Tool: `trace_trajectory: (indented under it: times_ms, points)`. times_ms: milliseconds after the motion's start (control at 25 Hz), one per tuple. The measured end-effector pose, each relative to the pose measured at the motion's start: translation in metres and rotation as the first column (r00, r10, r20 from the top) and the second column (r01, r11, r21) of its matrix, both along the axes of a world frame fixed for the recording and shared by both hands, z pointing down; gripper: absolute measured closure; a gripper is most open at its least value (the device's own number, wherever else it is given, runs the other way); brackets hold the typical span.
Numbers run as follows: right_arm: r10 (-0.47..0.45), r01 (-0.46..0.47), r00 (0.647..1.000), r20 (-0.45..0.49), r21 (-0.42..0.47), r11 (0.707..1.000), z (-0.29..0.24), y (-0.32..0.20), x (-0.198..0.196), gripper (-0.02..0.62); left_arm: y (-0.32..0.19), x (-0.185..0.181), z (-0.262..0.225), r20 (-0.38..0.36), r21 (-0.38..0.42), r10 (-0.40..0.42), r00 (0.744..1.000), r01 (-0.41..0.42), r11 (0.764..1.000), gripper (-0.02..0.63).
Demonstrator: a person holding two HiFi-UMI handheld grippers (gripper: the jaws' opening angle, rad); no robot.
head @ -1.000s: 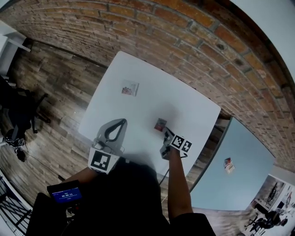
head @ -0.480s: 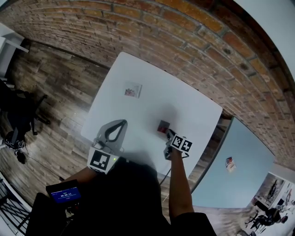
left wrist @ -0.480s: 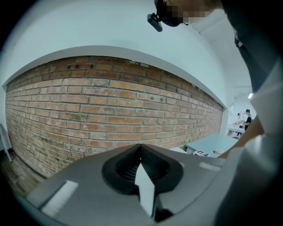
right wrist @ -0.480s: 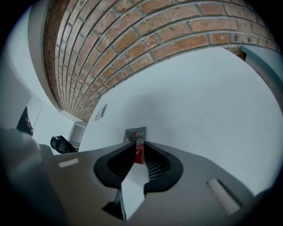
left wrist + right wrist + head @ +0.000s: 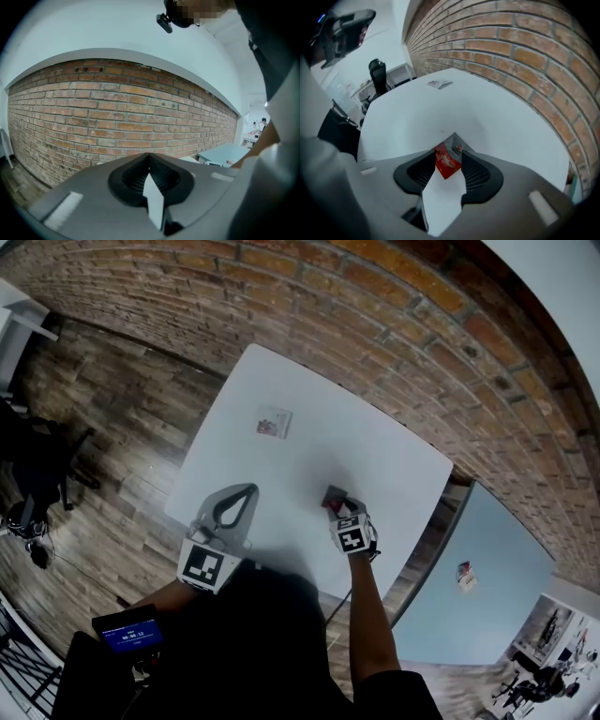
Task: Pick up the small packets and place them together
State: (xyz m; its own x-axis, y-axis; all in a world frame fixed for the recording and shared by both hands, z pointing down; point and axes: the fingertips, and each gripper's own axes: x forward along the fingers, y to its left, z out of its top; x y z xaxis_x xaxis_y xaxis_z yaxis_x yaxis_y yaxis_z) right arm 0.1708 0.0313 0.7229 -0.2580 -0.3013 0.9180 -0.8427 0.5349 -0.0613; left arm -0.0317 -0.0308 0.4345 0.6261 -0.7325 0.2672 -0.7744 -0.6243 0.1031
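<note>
My right gripper [image 5: 449, 153] just spread its jaws wide; the red packet [image 5: 446, 164] sits between them, long axis along them, corner pointing away. My left gripper [image 5: 150, 165] is closed tight.

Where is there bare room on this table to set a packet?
Bare: the white square table between the pale flat packet and the red foil packet, and its corner by the brick wall. Crowded: the near edge, where the right gripper, jaws just opened, straddles the red packet.

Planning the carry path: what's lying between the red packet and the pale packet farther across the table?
Nothing; the head view shows only bare white table between the red packet and the pale packet.
</note>
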Motion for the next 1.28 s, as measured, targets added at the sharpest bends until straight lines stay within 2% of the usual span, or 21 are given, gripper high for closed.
trace_trajectory:
  times_ms: [80, 160, 480, 600, 720, 840, 960, 1040, 1120, 1280]
  points:
    - [-0.07, 0.069, 0.996, -0.047, -0.024, 0.997, 0.006, -0.001, -0.004, 0.419, 0.001, -0.001, 0.001, 0.004, 0.003, 0.001, 1.0, -0.001, 1.0, 0.606]
    - [-0.097, 0.095, 0.993, -0.063, -0.043, 0.995, 0.01, -0.002, -0.006, 0.423, 0.001, -0.003, 0.001, 0.001, 0.002, -0.005, 1.0, 0.005, 1.0, 0.606]
    - [-0.071, 0.068, 0.996, -0.059, -0.054, 0.996, 0.013, -0.011, 0.001, 0.423, -0.004, -0.016, 0.002, -0.009, -0.011, -0.047, 0.999, 0.047, 0.999, 0.606]
    - [-0.054, 0.053, 0.998, -0.044, -0.029, 0.998, 0.004, -0.014, 0.001, 0.422, -0.004, -0.015, 0.001, -0.011, -0.005, -0.046, 0.999, 0.046, 0.999, 0.606]
    - [0.02, -0.02, 1.0, 0.009, 0.012, 1.0, -0.02, -0.023, -0.003, 0.422, -0.005, -0.016, 0.001, -0.021, -0.009, -0.047, 0.999, 0.047, 0.999, 0.606]
    - [0.109, -0.116, 0.985, 0.133, 0.045, 0.992, -0.041, -0.04, -0.017, 0.426, -0.007, -0.021, 0.005, -0.016, -0.017, -0.053, 0.998, 0.053, 0.998, 0.606]
    - [0.208, -0.228, 0.928, 0.31, 0.03, 0.973, -0.056, -0.07, -0.042, 0.437, -0.01, -0.024, 0.006, -0.025, -0.021, -0.058, 0.998, 0.057, 0.998, 0.606]
    - [0.245, -0.27, 0.888, 0.389, 0.012, 0.963, -0.062, -0.092, -0.062, 0.439, -0.012, -0.028, 0.005, -0.027, -0.014, -0.053, 0.998, 0.052, 0.999, 0.606]
    - [0.244, -0.271, 0.876, 0.416, 0.006, 0.963, -0.064, -0.108, -0.08, 0.437, -0.013, -0.031, 0.005, -0.026, -0.008, -0.046, 0.999, 0.045, 0.999, 0.606]
    - [0.23, -0.246, 0.882, 0.412, -0.013, 0.969, -0.058, -0.139, -0.107, 0.436, -0.018, -0.04, 0.006, -0.027, -0.014, -0.043, 0.999, 0.043, 0.999, 0.606]
